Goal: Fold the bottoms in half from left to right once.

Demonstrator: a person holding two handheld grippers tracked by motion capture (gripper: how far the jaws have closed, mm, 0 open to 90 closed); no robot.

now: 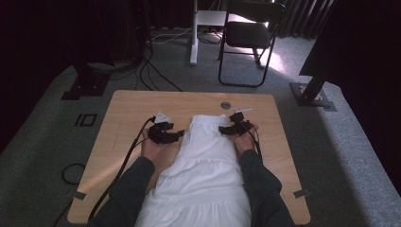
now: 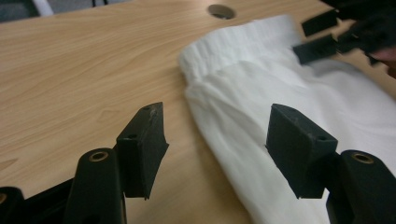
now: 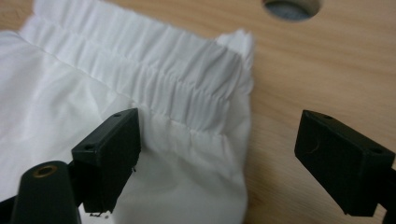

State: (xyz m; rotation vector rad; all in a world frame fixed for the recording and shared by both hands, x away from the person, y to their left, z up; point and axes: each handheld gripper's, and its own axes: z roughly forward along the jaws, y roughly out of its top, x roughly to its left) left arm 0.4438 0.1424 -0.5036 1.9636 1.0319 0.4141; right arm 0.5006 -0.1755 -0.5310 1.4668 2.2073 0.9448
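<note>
A white gathered garment [image 1: 203, 161] lies lengthwise on the wooden table [image 1: 127, 113], with its elastic waistband [image 3: 154, 74] at the far end. My left gripper [image 1: 177, 135] sits at the garment's left edge just below the waistband. It is open, and its jaws [image 2: 217, 121] straddle that edge [image 2: 261, 88] without pressing on it. My right gripper [image 1: 223, 128] is at the garment's right upper corner, also open. One jaw hovers over the cloth, the other over bare wood [image 3: 219, 140]. Across the garment, the right gripper [image 2: 322, 35] appears blurred in the left gripper view.
A round cable hole [image 1: 225, 105] sits in the table beyond the waistband. A black folding chair [image 1: 250, 33], a white post [image 1: 194, 33] and floor cables stand behind the table. Black stand bases [image 1: 87, 82] flank it. The garment's lower part hangs over the near edge between the person's forearms.
</note>
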